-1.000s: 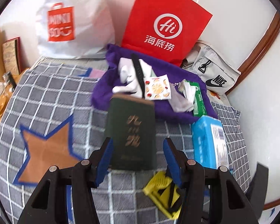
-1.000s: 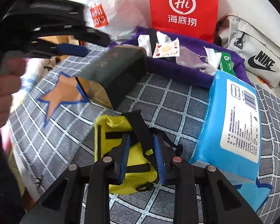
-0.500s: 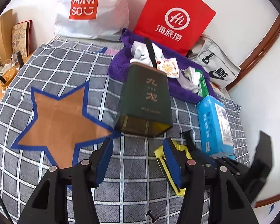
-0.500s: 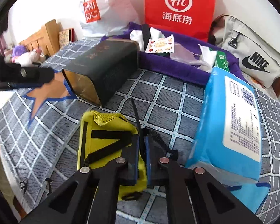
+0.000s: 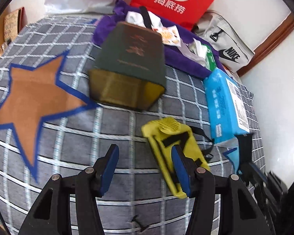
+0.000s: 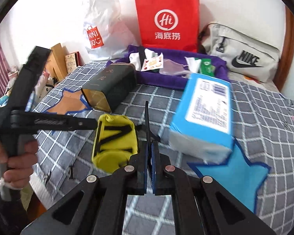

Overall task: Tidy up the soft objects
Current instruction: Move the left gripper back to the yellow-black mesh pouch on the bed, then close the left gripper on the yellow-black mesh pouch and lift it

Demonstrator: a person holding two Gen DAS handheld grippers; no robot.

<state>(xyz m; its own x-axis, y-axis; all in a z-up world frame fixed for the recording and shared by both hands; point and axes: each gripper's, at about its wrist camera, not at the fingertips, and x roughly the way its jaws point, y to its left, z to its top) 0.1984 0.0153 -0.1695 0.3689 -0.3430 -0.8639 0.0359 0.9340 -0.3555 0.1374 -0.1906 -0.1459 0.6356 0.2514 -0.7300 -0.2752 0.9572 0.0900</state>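
A yellow pouch with black straps (image 5: 172, 137) (image 6: 115, 139) lies on the grey checked bedspread. My right gripper (image 6: 149, 146) is shut on the pouch's black strap (image 6: 146, 117) and lifts the strap taut. My left gripper (image 5: 145, 156) is open and empty just left of the pouch, its right finger over the pouch's near end. A blue tissue pack (image 5: 225, 99) (image 6: 205, 113) lies to the right. A purple cloth (image 6: 166, 78) at the back holds small packets.
A dark green tin (image 5: 131, 64) (image 6: 111, 84) lies on its side behind the pouch. An orange star (image 5: 33, 94) and a blue star (image 6: 233, 176) mark the bedspread. Red (image 6: 166, 21), white Miniso (image 6: 100, 29) and grey Nike (image 6: 243, 54) bags line the wall.
My right gripper has closed fully on the black strap and pulled it up. My left gripper has drawn back from the green tin, toward the near edge beside the pouch.
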